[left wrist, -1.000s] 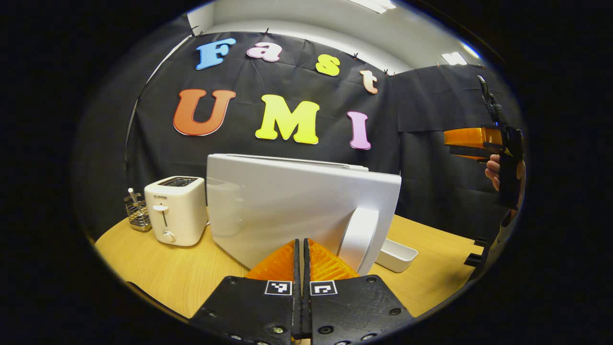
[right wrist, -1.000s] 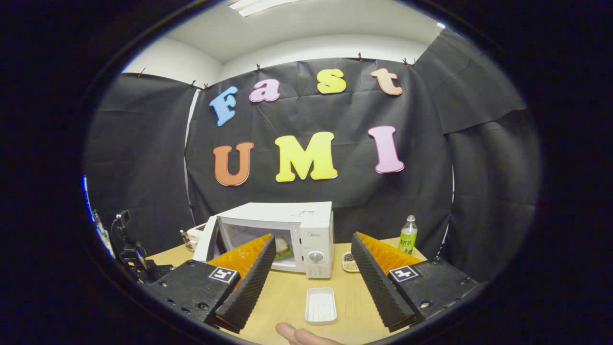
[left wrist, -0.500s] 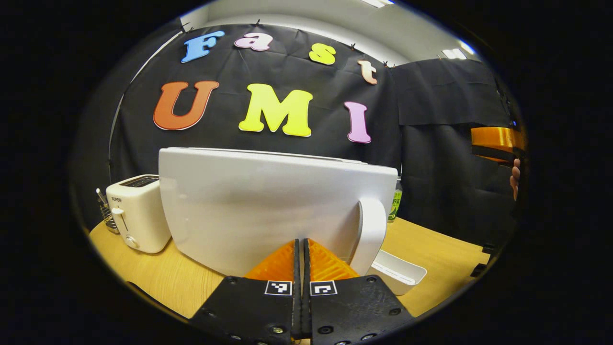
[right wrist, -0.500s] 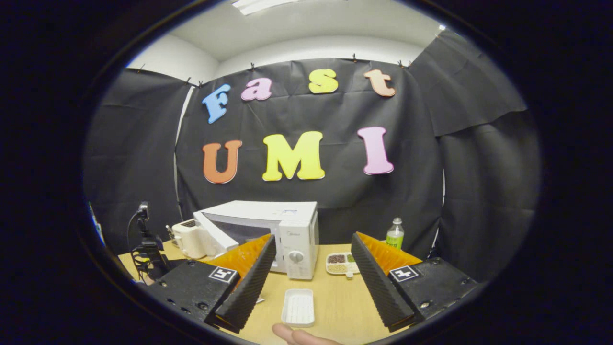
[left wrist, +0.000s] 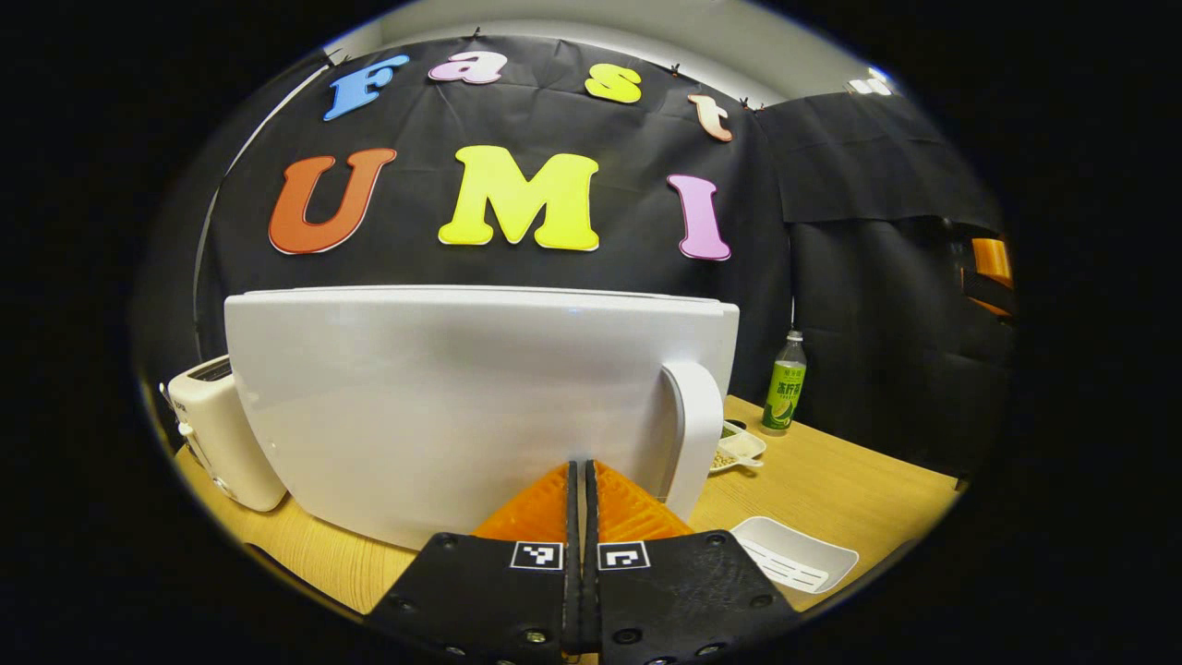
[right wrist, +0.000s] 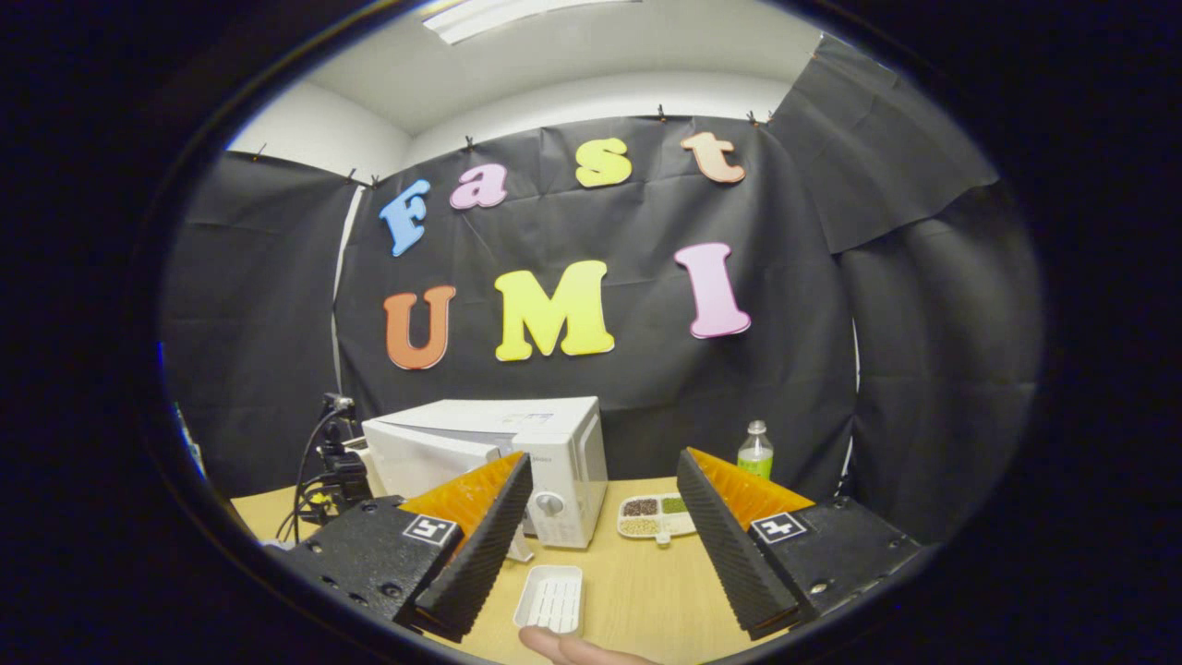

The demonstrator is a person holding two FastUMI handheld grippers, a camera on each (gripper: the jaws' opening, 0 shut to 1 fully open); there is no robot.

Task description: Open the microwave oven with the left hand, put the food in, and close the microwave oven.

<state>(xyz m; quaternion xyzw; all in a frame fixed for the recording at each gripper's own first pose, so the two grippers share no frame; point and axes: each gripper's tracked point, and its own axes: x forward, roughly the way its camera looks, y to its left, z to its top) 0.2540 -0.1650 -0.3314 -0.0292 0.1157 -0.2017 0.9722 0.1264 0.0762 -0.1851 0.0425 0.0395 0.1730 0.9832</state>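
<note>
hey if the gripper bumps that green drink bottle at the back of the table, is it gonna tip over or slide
The green bottle stands upright, tall and narrow on a small base, so a knock near the cap would probably tip it rather than slide it. It looks like thin plastic, so likely light; how full it is cannot be told. Once down, its round body would likely roll on the wooden table.

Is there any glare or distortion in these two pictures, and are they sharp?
Left gripper view: the microwave door bulges in a curve, lens distortion, with soft sheen, no hard glare. Right gripper view: a ceiling light is overexposed; the microwave and bottle look sharp.
</note>
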